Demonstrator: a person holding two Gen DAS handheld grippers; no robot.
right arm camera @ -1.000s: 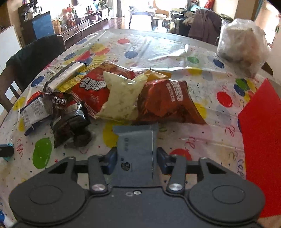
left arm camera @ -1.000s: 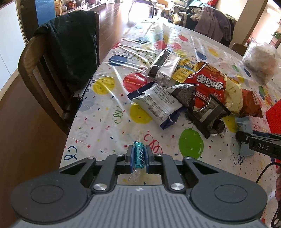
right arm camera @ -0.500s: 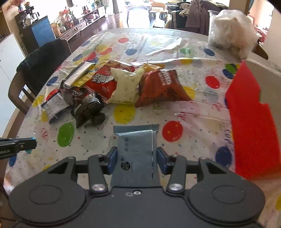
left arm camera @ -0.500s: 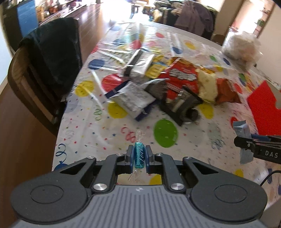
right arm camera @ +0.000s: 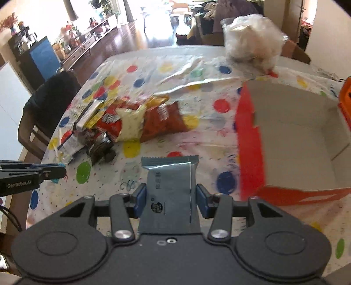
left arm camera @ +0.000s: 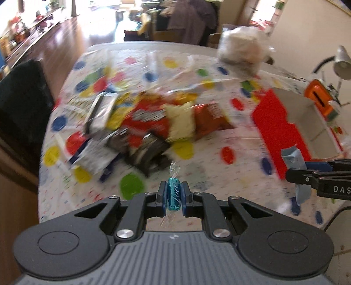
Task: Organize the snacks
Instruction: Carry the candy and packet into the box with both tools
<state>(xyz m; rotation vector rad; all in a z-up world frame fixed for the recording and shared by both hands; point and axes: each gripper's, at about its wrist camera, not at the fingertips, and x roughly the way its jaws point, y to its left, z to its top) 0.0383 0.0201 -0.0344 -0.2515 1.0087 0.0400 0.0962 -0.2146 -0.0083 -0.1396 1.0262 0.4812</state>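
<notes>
A round table [right arm camera: 153, 65] under a spotted cloth [right arm camera: 219, 151] fills the middle of the room. At its 9 o'clock edge stands a wooden chair [right arm camera: 26, 131] with a dark garment [right arm camera: 57, 92] over the back. The floor [right arm camera: 131, 37] is dark polished wood, glaring white at 12 o'clock where daylight pours in. Along the wall at 10 o'clock runs a low sideboard [right arm camera: 87, 43] crowded with small items, with a blue-fronted cabinet [right arm camera: 43, 59] beside it. Clothes [left arm camera: 190, 19] are heaped on furniture past the table at 12 o'clock. At 2 o'clock is a pale wall [left arm camera: 307, 32] and a desk lamp [left arm camera: 342, 63].
</notes>
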